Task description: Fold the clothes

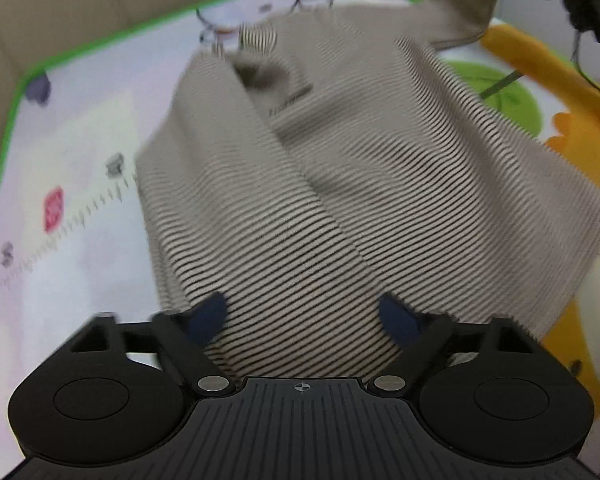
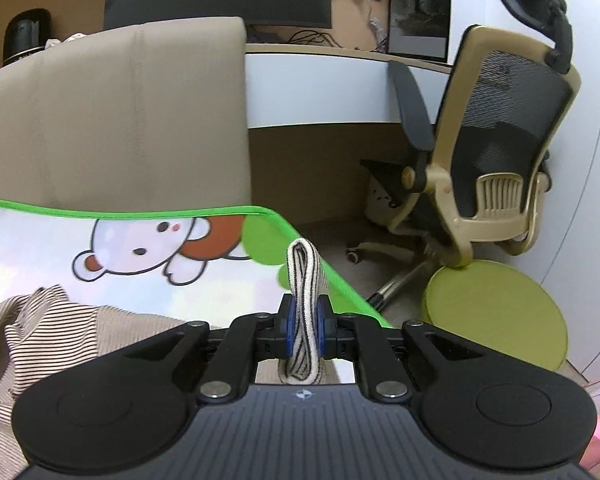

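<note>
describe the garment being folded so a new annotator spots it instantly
Find the cartoon play mat with the bright green border. Lying on it is the striped shirt, beige with thin dark horizontal stripes. It is the only clothing there, and a bunched edge of it is pinched in the right claw.

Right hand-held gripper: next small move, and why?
Probably carry the pinched sleeve inward across the shirt. The right hand-held gripper is shut on it at the mat edge; the left hand-held gripper is open over the hem.
</note>
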{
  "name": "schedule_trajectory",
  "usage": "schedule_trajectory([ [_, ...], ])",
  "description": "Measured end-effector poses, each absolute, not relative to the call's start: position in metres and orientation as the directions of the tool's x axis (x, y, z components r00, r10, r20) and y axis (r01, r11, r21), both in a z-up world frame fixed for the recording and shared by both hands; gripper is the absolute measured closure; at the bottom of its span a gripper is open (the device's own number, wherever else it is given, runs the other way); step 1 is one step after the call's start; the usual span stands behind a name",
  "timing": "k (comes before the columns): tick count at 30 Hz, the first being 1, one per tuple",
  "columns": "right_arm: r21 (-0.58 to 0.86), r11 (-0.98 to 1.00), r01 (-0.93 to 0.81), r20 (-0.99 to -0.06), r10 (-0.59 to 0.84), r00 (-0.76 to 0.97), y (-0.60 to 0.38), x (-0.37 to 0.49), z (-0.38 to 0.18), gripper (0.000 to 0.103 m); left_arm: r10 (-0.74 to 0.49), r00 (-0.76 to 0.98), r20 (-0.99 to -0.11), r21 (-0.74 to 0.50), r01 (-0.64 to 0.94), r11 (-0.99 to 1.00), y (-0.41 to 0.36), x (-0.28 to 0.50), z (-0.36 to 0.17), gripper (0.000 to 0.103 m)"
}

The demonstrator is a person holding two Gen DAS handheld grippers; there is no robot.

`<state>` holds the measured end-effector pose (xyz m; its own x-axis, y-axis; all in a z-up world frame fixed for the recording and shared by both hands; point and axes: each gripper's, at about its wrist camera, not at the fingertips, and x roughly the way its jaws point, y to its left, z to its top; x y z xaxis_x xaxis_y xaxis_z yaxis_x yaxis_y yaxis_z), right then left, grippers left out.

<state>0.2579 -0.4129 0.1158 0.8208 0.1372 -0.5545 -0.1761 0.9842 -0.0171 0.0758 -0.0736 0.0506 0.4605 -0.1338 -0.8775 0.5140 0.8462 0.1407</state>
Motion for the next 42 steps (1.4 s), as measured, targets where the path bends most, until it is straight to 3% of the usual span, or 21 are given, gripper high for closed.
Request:
schedule_trajectory([
  [1,-0.024,0.982,-0.186,-0.549,0.142,0.824,-0.411,0.256,0.118,0.093,-0.135,0.457,-0.879,0.132,0.506,0.853,-0.072,0.080,0.045,0.075],
  [2,-0.031,0.981,-0.192,-0.542,0.145,0.828,-0.409,0.254,0.121,0.093,-0.143,0.467,-0.873,0.121,0.490,0.863,-0.067,0.085,0.049,0.094],
  [6,-0.038,0.983,-0.182,-0.518,0.137,0.844,-0.408,0.252,0.129,0.093,-0.188,0.557,-0.809,0.046,0.378,0.924,-0.032,0.107,0.078,0.102],
  [10,-0.049,0.981,-0.186,-0.521,0.133,0.843,-0.399,0.252,0.127,0.093,-0.047,0.736,-0.675,0.010,0.073,0.997,0.038,0.144,0.109,0.103],
  [13,-0.077,0.966,-0.245,-0.531,0.168,0.831,-0.380,0.245,0.123,0.092,0.023,0.757,-0.653,-0.080,-0.099,0.992,0.087,0.165,0.117,0.102],
  [16,-0.127,0.908,-0.400,-0.558,0.268,0.785,-0.345,0.224,0.116,0.089,-0.070,0.743,-0.665,-0.186,-0.074,0.980,0.098,0.156,0.119,0.097],
  [18,-0.092,0.864,-0.495,-0.590,0.353,0.726,-0.323,0.205,0.117,0.087,-0.136,0.730,-0.669,-0.191,0.007,0.981,0.087,0.143,0.116,0.082],
  [20,-0.053,0.811,-0.583,-0.617,0.432,0.657,-0.301,0.185,0.117,0.078,-0.192,0.695,-0.693,-0.184,0.087,0.979,0.068,0.127,0.108,0.057],
  [22,-0.011,0.749,-0.663,-0.640,0.504,0.580,-0.279,0.165,0.118,0.053,-0.190,0.667,-0.720,-0.152,0.116,0.982,0.057,0.119,0.097,0.053],
  [25,0.248,0.641,-0.727,-0.704,0.634,0.319,-0.247,0.147,0.105,0.053,-0.166,0.672,-0.722,-0.107,0.128,0.986,0.055,0.106,0.092,0.042],
  [29,0.394,0.612,-0.685,-0.759,0.637,0.132,-0.204,0.146,0.065,0.053,-0.195,0.706,-0.681,-0.087,0.186,0.979,0.064,0.094,0.102,0.024],
  [30,0.401,0.612,-0.682,-0.770,0.628,0.110,-0.195,0.147,0.058,0.070,-0.215,0.708,-0.672,-0.098,0.203,0.974,0.065,0.092,0.104,0.022],
  [31,0.408,0.611,-0.678,-0.781,0.619,0.088,-0.186,0.148,0.051,0.100,-0.235,0.710,-0.664,-0.109,0.219,0.970,0.066,0.090,0.106,0.020],
  [35,0.425,0.542,-0.725,-0.691,0.712,0.127,-0.145,0.179,0.106,0.099,-0.297,0.707,-0.642,-0.126,0.285,0.950,0.073,0.076,0.116,0.011],
  [38,0.284,0.469,-0.836,-0.613,0.760,0.218,-0.093,0.195,0.164,0.099,-0.344,0.718,-0.605,-0.111,0.352,0.929,0.082,0.063,0.128,0.008],
  [42,0.115,0.355,-0.928,-0.640,0.741,0.204,-0.040,0.185,0.163,0.099,-0.472,0.714,-0.517,-0.173,0.452,0.875,0.089,0.051,0.142,0.006],
])
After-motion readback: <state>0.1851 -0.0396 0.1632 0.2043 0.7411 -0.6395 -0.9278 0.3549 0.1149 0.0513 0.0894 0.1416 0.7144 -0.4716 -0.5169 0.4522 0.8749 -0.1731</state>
